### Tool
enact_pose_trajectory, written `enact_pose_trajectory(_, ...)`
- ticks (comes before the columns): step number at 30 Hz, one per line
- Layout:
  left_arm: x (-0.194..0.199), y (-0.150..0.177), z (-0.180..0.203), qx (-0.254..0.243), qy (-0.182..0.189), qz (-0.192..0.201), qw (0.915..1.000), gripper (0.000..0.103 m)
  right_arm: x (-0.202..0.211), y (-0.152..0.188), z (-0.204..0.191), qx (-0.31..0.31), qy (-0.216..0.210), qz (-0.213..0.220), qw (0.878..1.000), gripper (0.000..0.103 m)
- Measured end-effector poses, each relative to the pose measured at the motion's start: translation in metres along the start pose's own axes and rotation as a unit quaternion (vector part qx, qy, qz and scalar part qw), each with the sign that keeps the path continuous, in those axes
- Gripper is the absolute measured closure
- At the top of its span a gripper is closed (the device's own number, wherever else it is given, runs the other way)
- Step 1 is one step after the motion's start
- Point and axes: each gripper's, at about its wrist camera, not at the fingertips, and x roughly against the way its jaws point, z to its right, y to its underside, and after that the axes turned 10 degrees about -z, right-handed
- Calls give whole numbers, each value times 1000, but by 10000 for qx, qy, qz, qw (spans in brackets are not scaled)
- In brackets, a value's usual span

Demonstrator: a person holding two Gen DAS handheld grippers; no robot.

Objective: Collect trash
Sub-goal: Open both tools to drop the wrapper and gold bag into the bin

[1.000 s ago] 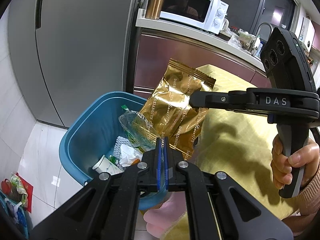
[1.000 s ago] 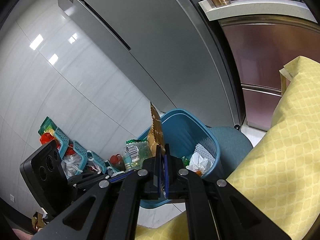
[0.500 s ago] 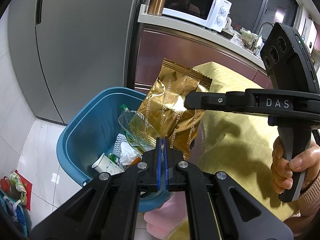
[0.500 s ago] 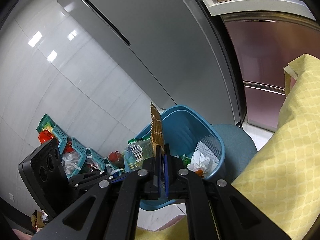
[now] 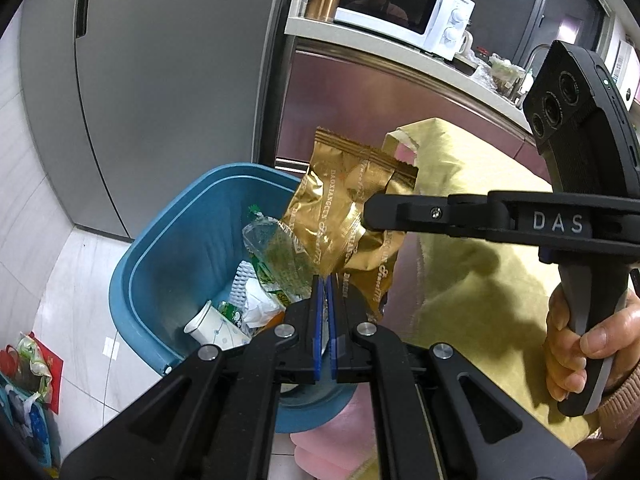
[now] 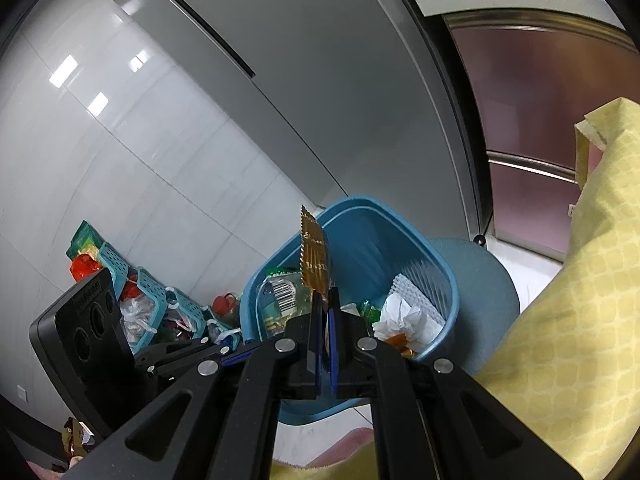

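Observation:
My left gripper [image 5: 325, 280] is shut on a clear plastic wrapper with green print [image 5: 276, 252], held over the blue trash bin [image 5: 160, 264]. My right gripper [image 5: 366, 210] comes in from the right and is shut on a gold snack wrapper [image 5: 340, 216], held at the bin's right rim. In the right wrist view the right gripper [image 6: 325, 300] pinches the gold wrapper [image 6: 314, 256] edge-on above the bin [image 6: 400, 240], and the clear wrapper [image 6: 280, 300] hangs to its left. The bin holds a paper cup [image 5: 212, 326], crumpled paper and other scraps.
A table with a yellow cloth [image 5: 480, 272] stands right of the bin. A grey fridge [image 5: 160, 60] and a counter with a white microwave [image 5: 400, 8] are behind. Teal baskets with bagged items [image 6: 140, 292] lie on the floor by the tiled wall. A blue-grey chair seat [image 6: 480, 292] is beside the bin.
Both grippers have drifted a little further left toward the bin with their wrappers still held. The gold wrapper now hangs closer over the bin's rim.

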Motion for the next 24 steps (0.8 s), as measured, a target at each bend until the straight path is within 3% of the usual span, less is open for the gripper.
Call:
enact_pose_trajectory(7, -18, -1, -6, 142, 48, -170, 9997, 100, -10, -2, 1, -42, 99, -201, 9997, 94)
enact_pose_trajectory(10, -31, -2, -11, 230, 47, -283, 9993, 99, -13, -1, 2, -80, 149, -266, 9995, 82)
enact_pose_trajectory(17, -46, 2, -21, 473, 149, -417, 9979, 92, -5, 3, 6, -119, 178, -183, 9996, 80)
enact_pose_trajectory(19, -41, 4, -22, 477, 168, -352, 9981, 87, 2, 6, 7, -122, 180, -107, 9997, 80)
enact_pose_trajectory(24, -16, 7, -12, 308, 155, 23, 9994, 66, 34, 21, 3, 12, 254, 203, 9995, 62)
